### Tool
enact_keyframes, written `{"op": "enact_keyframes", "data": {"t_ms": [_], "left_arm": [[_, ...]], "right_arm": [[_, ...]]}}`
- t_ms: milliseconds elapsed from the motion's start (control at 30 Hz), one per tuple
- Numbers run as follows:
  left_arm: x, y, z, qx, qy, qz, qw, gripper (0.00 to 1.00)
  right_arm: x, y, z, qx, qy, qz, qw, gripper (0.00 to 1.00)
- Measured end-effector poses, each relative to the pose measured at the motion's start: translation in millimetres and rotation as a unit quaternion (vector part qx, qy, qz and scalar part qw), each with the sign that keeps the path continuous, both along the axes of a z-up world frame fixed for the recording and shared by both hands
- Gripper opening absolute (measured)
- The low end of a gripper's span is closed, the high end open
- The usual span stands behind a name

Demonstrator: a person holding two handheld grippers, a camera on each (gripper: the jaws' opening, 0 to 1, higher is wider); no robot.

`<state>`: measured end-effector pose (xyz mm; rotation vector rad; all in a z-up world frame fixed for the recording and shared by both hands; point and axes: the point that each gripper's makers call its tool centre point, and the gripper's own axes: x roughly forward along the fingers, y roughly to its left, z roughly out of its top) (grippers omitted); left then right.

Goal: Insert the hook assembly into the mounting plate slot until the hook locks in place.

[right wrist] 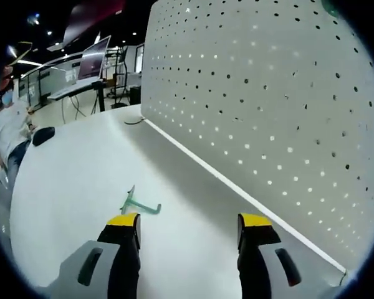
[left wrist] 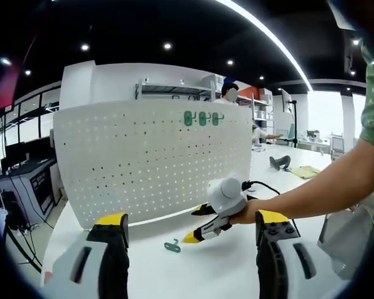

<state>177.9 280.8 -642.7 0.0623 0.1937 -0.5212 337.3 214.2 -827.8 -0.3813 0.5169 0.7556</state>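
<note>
In the left gripper view, the left gripper [left wrist: 191, 232] is standing with its two yellow-tipped jaws spread wide apart and holding nothing. Between them, on the white table [left wrist: 199, 274], a small green hook [left wrist: 172, 246] is lying flat, just in front of the foot of the white pegboard [left wrist: 149, 162], which is standing upright across the table. Three more green hooks [left wrist: 202, 118] are hanging side by side near the board's top edge, right of its middle. Further right, the right gripper [left wrist: 202, 233] is coming into this view, held in the person's hand [left wrist: 244, 215]; its yellow tips are pointing down toward the table, close to the loose hook but apart from it. Its own jaw gap is too small to judge here. Behind the board, a person is standing by shelves, and a dark handheld device [left wrist: 279, 162] is resting on the far table.

In the right gripper view, the green hook [right wrist: 139, 205] is lying on the table [right wrist: 81, 174] just beyond the left jaw's tip, not touching it. The right gripper [right wrist: 191, 229] is showing both jaws parted widely, with only bare table between them. To the right, the pegboard [right wrist: 268, 112] is rising steeply beside the gripper.
</note>
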Motion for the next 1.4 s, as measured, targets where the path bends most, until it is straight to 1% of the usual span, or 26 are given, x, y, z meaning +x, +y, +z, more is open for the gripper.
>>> {"op": "enact_keyframes", "data": {"t_ms": [133,367,467,567,633,667,700,733,833,933,1067,1100,1167,1333,1400], "left_arm": [[1.1,-0.4,-2.5,0.001,0.003,0.000,1.0000,0.86],[2.1,-1.3,-5.6,0.003,0.008,0.001,1.0000,0.86],[2.3,-1.7,-6.7,0.004,0.010,0.000,0.9999,0.86],[3.0,-2.0,-7.4,0.004,0.011,0.000,0.9999,0.86],[3.1,-2.4,-7.9,0.005,0.013,-0.001,0.9999,0.86],[3.1,-2.6,-8.2,0.006,0.013,-0.001,0.9999,0.86],[3.3,-3.1,-8.7,0.006,0.014,-0.002,0.9999,0.86],[3.3,-3.4,-8.9,0.006,0.014,-0.002,0.9999,0.86],[3.4,-3.9,-9.4,0.007,0.015,-0.002,0.9999,0.86],[3.8,-3.6,-9.9,0.007,0.017,-0.001,0.9998,0.86],[4.2,-3.4,-11.0,0.008,0.018,0.000,0.9998,0.86],[4.3,-3.5,-11.6,0.008,0.019,0.000,0.9998,0.86],[4.5,-4.0,-12.3,0.008,0.019,0.000,0.9998,0.86],[5.0,-3.8,-12.7,0.007,0.020,0.002,0.9998,0.85],[5.4,-2.9,-13.3,0.005,0.022,0.003,0.9997,0.85]], "right_arm": [[-1.0,10.0,-3.2,-0.002,0.003,0.026,0.9997,0.61],[-1.6,18.0,-7.8,-0.012,0.007,0.060,0.9981,0.57],[-3.4,22.6,-8.3,-0.012,0.007,0.085,0.9963,0.54],[-8.3,29.3,-9.4,-0.006,0.014,0.116,0.9931,0.52],[-13.6,33.2,-11.4,-0.013,0.018,0.149,0.9885,0.49],[-12.7,32.9,-12.5,-0.018,0.016,0.153,0.9880,0.48],[-14.9,33.8,-14.6,-0.025,0.018,0.168,0.9854,0.46],[-15.1,35.5,-14.4,-0.029,0.014,0.178,0.9835,0.44],[-16.7,38.6,-13.8,-0.027,0.017,0.192,0.9809,0.40],[-16.4,40.4,-12.7,-0.026,0.015,0.201,0.9792,0.39],[-21.8,45.5,-12.8,-0.029,0.018,0.229,0.9728,0.34],[-22.8,47.2,-13.2,-0.036,0.013,0.239,0.9702,0.33],[-25.1,48.6,-15.4,-0.040,0.018,0.247,0.9680,0.30],[-29.2,52.6,-15.5,-0.038,0.016,0.266,0.9630,0.23],[-29.9,54.3,-16.8,-0.044,0.013,0.274,0.9606,0.21]]}}
